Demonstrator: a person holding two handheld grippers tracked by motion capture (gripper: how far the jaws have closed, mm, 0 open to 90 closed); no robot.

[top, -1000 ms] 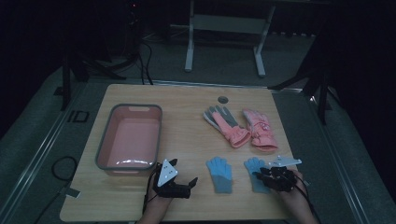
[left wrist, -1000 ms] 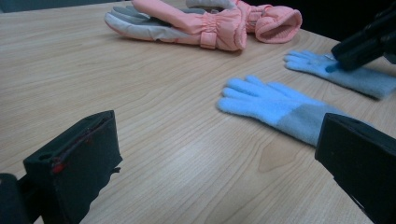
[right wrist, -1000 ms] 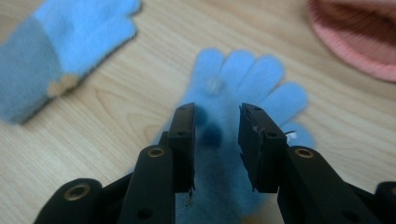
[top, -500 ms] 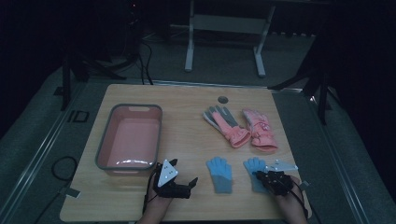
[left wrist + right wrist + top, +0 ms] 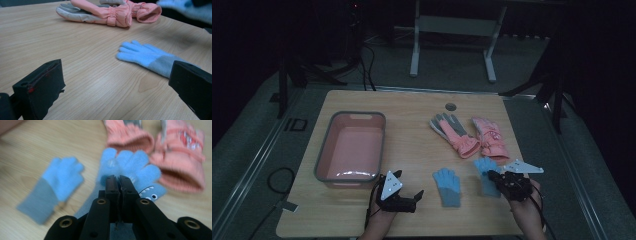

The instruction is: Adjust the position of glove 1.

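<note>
Right now my right claw (image 5: 119,181) has its jaws pressed together on the blue shark glove (image 5: 130,166); they have just been closing, and the knit is caught between them somewhere near its middle, the glove's fingers fanning out beyond the tips. It sits at the near right of the table (image 5: 412,107), just in front of the pink ski gloves (image 5: 469,135). The other blue glove (image 5: 448,186) lies flat beside it, apart from it. My left claw (image 5: 414,197) rests low on the wood with its jaws spread and nothing between them, aimed across at that second glove.

My worry is the bite: if I've only pinched a thin fold of knit, the glove could slide free as I lift, or drag against the pink cuff close behind it and shift that pair.

How much fabric I've actually got I cannot tell, since my own jaws cover the spot. The right gripper view is blurred, and the glove's cuff is hidden under the claw. The pink tub (image 5: 352,150) stands off to the left.
</note>
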